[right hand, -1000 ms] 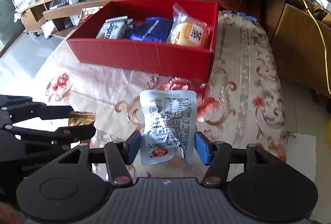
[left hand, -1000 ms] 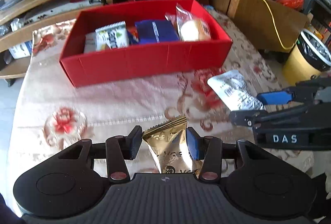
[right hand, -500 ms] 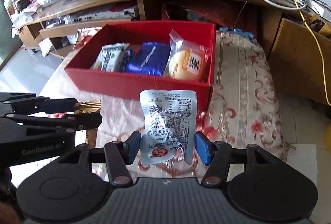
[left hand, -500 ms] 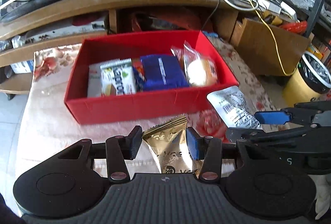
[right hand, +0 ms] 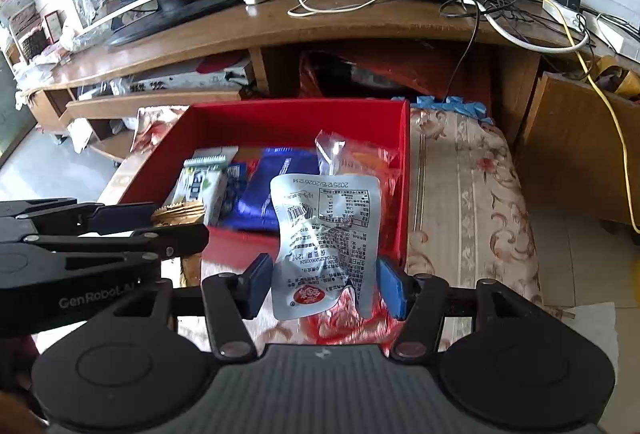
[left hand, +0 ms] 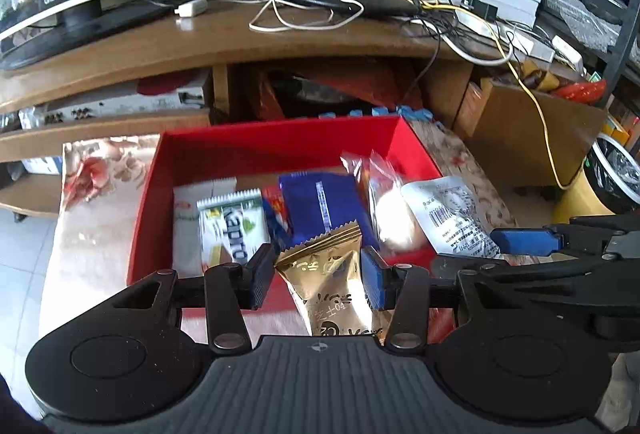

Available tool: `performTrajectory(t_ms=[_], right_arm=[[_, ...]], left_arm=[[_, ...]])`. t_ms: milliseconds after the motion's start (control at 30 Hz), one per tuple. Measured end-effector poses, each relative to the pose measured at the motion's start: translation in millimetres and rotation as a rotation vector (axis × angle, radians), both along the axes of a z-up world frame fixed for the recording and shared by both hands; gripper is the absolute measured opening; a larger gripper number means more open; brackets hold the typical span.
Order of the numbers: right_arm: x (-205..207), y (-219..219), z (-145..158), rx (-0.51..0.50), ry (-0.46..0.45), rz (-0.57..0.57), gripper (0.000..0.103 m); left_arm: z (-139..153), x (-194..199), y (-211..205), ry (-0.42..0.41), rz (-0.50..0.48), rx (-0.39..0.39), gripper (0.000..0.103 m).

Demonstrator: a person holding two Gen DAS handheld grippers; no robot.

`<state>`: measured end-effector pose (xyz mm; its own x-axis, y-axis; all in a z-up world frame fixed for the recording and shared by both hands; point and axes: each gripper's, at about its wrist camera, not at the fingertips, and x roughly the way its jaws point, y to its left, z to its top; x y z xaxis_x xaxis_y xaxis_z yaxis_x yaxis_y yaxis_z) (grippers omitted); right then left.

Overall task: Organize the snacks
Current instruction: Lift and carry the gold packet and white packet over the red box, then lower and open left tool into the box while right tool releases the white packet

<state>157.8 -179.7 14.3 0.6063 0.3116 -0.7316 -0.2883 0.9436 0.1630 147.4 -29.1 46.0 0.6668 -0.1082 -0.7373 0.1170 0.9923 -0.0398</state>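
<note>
My left gripper (left hand: 318, 270) is shut on a gold snack packet (left hand: 334, 282) and holds it in the air at the near wall of the red box (left hand: 276, 137). My right gripper (right hand: 324, 280) is shut on a silver snack pouch (right hand: 326, 230), held over the box's near right corner (right hand: 402, 169). The pouch also shows in the left wrist view (left hand: 448, 213). The box holds a green and white Kapro pack (left hand: 232, 230), a blue pack (left hand: 324, 201) and a clear-wrapped bun (left hand: 388, 201). The left gripper shows in the right wrist view (right hand: 120, 230).
The box stands on a floral tablecloth (right hand: 468, 185). Behind it is a wooden TV stand (left hand: 240, 41) with a monitor, a router and tangled cables. A bin (left hand: 616, 173) stands at the right, past the table edge.
Both grippers have risen and moved forward towards the red box with their packets held. The box now lies right under and in front of the fingers.
</note>
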Motion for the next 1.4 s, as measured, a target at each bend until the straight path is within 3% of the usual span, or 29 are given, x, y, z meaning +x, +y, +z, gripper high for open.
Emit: performTrajectory(t_ms=[667,1400], right_arm=[[46,9,9,0.016,-0.019,-0.028,0.052],[73,17,-2,0.003,0.005,-0.037,0.052]], left_arm=[[6,43,6,-0.030,0.036,0.018,0.053],[-4,65,7,-0.014,0.058,0.055,0.052]])
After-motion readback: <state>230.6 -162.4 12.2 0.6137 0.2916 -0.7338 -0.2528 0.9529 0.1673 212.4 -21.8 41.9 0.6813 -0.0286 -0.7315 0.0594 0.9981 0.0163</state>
